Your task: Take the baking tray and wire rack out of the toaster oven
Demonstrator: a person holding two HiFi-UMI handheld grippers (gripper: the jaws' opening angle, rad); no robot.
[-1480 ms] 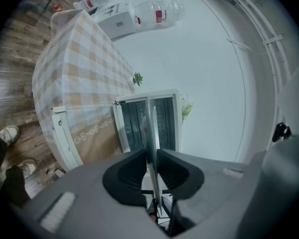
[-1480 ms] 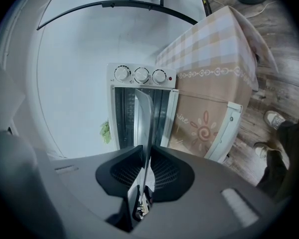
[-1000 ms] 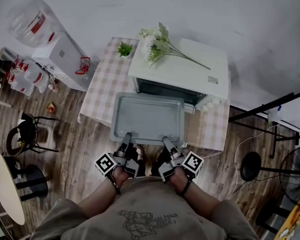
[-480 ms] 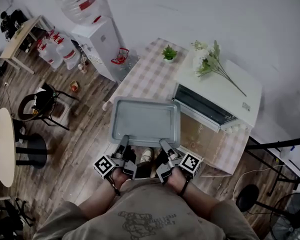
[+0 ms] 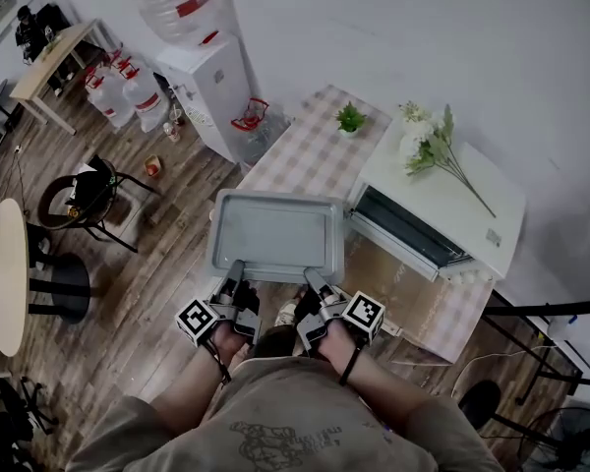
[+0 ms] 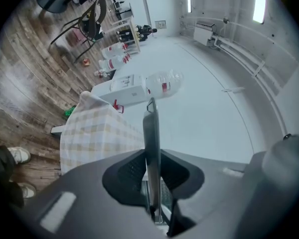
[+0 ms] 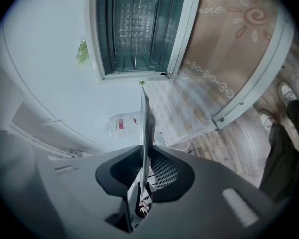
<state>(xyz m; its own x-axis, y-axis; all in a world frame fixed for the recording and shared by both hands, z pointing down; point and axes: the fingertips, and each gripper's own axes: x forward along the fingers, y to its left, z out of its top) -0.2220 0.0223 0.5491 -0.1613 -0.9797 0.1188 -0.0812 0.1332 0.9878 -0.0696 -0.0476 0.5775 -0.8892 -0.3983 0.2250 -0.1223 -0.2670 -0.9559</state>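
The grey baking tray (image 5: 275, 232) is out of the oven and held level in the air, left of the oven's open door (image 5: 398, 234). My left gripper (image 5: 234, 269) is shut on its near rim at the left, and my right gripper (image 5: 313, 279) is shut on the same rim at the right. In the left gripper view the tray (image 6: 151, 138) runs edge-on between the jaws of the left gripper (image 6: 152, 169). The right gripper (image 7: 144, 166) clamps the tray's edge (image 7: 145, 126) the same way. The white toaster oven (image 5: 452, 195) stands open; the wire rack (image 7: 133, 20) shows inside its cavity.
White flowers (image 5: 431, 150) lie on top of the oven. A small green plant (image 5: 350, 118) stands on the checked tablecloth (image 5: 310, 160). A water dispenser (image 5: 208, 75), spare bottles (image 5: 128, 91), a chair (image 5: 84, 200) and a round table (image 5: 0, 273) stand to the left on the wood floor.
The tray, held in both grippers, has swung left and away from the oven mouth. The view has turned left, so the oven now sits to the tray's right.
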